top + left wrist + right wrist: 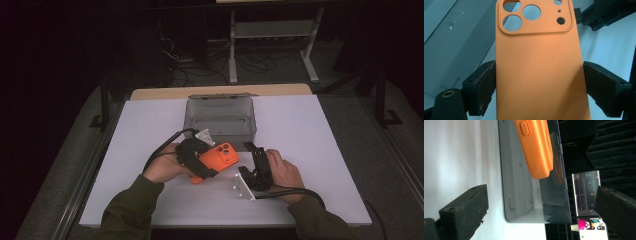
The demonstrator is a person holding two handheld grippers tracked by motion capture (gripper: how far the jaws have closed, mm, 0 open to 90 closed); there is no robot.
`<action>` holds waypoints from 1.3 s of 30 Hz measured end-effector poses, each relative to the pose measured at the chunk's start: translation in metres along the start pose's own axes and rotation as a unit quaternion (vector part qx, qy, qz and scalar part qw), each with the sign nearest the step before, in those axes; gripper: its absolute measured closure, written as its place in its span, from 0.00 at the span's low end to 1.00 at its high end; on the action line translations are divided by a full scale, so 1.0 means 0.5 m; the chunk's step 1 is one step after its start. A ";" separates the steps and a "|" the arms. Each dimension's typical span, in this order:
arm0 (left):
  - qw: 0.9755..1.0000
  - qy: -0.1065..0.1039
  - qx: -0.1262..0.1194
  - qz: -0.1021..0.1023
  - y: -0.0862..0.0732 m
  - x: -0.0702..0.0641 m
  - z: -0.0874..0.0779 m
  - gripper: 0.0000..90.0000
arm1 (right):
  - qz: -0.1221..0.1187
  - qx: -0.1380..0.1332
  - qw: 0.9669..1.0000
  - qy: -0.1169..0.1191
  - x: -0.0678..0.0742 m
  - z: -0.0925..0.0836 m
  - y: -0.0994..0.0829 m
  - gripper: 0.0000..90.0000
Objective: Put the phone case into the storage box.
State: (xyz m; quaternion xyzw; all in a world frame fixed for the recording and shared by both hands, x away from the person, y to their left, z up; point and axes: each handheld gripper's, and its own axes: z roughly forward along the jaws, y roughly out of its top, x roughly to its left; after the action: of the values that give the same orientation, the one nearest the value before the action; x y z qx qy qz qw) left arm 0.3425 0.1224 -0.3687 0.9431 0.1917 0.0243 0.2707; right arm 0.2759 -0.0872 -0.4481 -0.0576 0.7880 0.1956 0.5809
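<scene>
Centrally in the high view, the clear box sits on the white table, nothing visible inside it. Just below it, the left gripper clamps the orange case by its long edges, raised above the table. Lower right, the right gripper stands with jaws apart, grasping nothing, near the case.

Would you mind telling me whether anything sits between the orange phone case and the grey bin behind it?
Nothing visible does. The phone case, held in the left gripper, hangs just in front of the open bin.
</scene>
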 end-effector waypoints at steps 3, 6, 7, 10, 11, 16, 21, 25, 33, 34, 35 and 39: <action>1.000 0.000 0.000 0.000 0.000 0.000 0.000 0.16 | -0.010 0.002 1.000 -0.003 0.002 0.000 0.000 0.00; 1.000 0.000 0.000 0.000 0.000 0.000 0.000 0.16 | -0.013 0.000 1.000 -0.006 0.002 0.000 0.001 0.00; 1.000 0.000 -0.001 -0.001 0.000 0.000 0.000 0.16 | -0.013 -0.001 1.000 -0.005 0.003 0.000 0.002 0.00; 1.000 -0.001 -0.002 -0.002 0.000 -0.001 0.000 0.16 | -0.013 -0.002 1.000 -0.005 0.004 0.000 0.005 0.00; 1.000 -0.001 -0.001 -0.001 0.000 -0.002 0.000 0.16 | -0.013 -0.002 1.000 -0.005 0.004 -0.001 0.006 0.00; 1.000 -0.003 -0.001 0.000 0.001 -0.002 0.000 0.16 | -0.017 -0.007 1.000 -0.009 0.004 -0.001 0.014 0.00; 1.000 -0.003 -0.001 0.000 0.001 -0.002 0.000 0.16 | -0.020 -0.012 1.000 -0.012 0.006 0.001 0.026 0.00; 1.000 -0.003 -0.001 0.000 0.002 -0.003 -0.001 0.16 | -0.023 -0.018 0.999 -0.015 0.007 0.002 0.037 0.00; 1.000 -0.002 -0.003 -0.002 0.001 -0.001 -0.003 0.16 | -0.038 -0.027 0.999 -0.017 0.010 0.011 0.061 0.00; 1.000 -0.002 -0.003 -0.003 0.001 -0.001 -0.003 0.16 | -0.040 -0.029 0.999 -0.018 0.011 0.012 0.064 0.00; 1.000 -0.002 -0.002 -0.003 0.001 -0.001 -0.004 0.16 | -0.041 -0.030 0.999 -0.018 0.012 0.013 0.068 0.00; 1.000 -0.001 -0.002 -0.006 0.001 0.000 -0.004 0.16 | -0.048 -0.039 0.998 -0.020 0.017 0.016 0.081 0.00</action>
State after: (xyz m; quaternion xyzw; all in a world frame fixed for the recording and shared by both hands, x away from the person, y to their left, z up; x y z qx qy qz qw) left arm 0.3422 0.1230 -0.3668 0.9414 0.1967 0.0224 0.2730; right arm 0.2677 -0.0460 -0.4481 -0.1140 0.7643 0.1992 0.6027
